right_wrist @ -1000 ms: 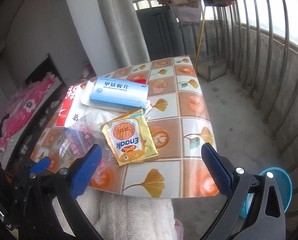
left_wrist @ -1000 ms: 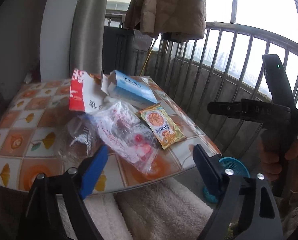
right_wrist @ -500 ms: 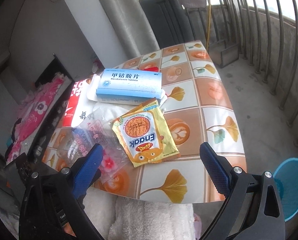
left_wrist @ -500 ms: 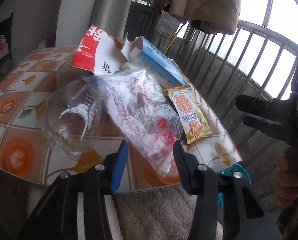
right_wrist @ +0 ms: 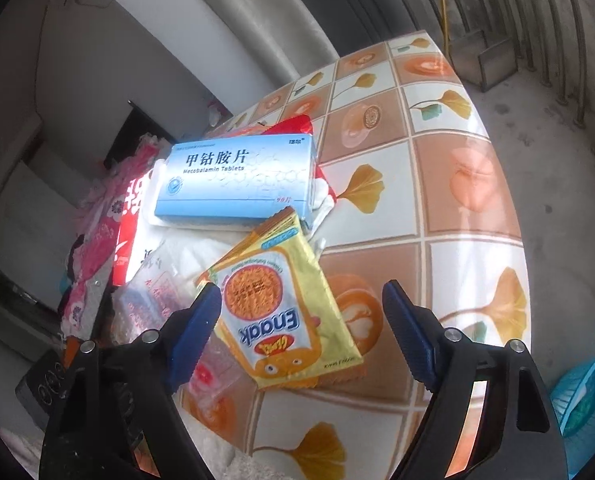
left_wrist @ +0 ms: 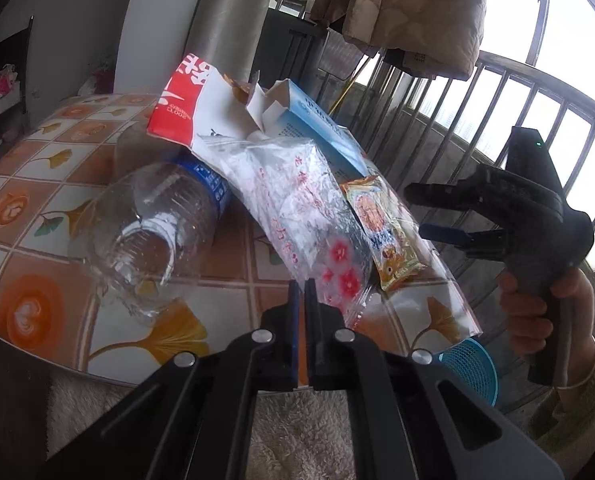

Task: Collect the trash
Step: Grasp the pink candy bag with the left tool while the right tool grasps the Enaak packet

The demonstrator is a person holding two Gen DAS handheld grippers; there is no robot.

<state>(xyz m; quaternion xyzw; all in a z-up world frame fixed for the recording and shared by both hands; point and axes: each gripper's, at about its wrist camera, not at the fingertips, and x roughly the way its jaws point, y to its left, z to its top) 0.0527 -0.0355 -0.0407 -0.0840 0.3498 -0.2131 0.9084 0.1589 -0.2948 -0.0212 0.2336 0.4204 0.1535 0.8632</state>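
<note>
Since a second ago your left gripper has snapped from wide open to shut, its blue pads pinched on the near corner of the clear plastic bag with the red flower print. That bag lies on the tiled table, between the empty water bottle on its left and the yellow Enaak packet on its right; whether the bottle touches the bag you cannot tell.

Your right gripper has come in closer over the yellow packet, and its jaws are closing but still stand apart. The packet lies flat between the two blue fingers, nearer the left one, with neither pad pressing on it. Just beyond it sits the blue tablet box, resting on the red and white bag. A blue basket stands on the floor beside the table.
</note>
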